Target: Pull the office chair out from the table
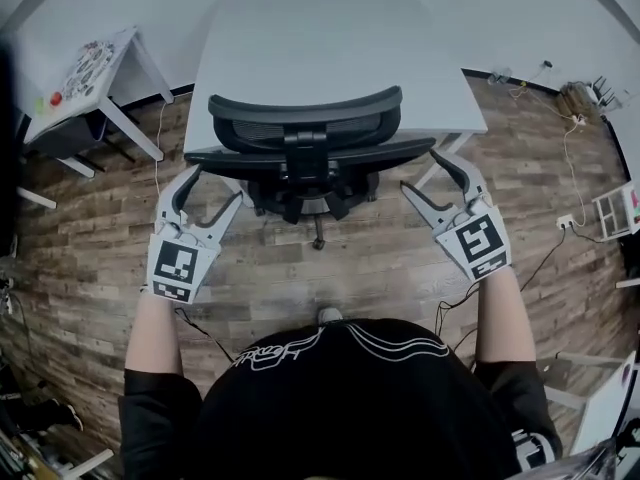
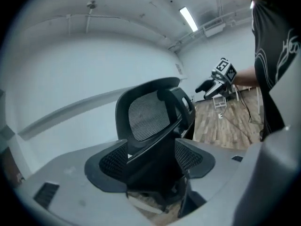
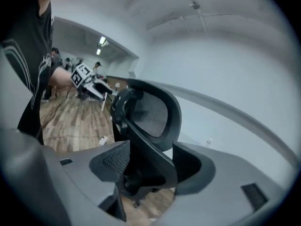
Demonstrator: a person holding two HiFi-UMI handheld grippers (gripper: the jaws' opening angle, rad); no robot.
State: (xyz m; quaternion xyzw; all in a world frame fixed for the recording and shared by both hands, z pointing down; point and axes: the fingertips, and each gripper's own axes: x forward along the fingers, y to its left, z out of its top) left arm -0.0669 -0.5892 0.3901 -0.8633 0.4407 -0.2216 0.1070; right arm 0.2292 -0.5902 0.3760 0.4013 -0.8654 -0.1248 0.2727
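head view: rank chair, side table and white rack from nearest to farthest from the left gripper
1. chair, centre, just ahead of the left gripper.
2. side table, upper left.
3. white rack, far right edge.

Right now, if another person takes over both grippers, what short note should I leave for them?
Left gripper: open, empty, close to the left end of the chair back.
Right gripper: open, empty, close to the right end.
The chair stands pushed in at the white table, its back toward the person.
Done: nothing gripped, chair not yet pulled out.
Left: probably close both grippers on the chair back, then draw it away from the table.
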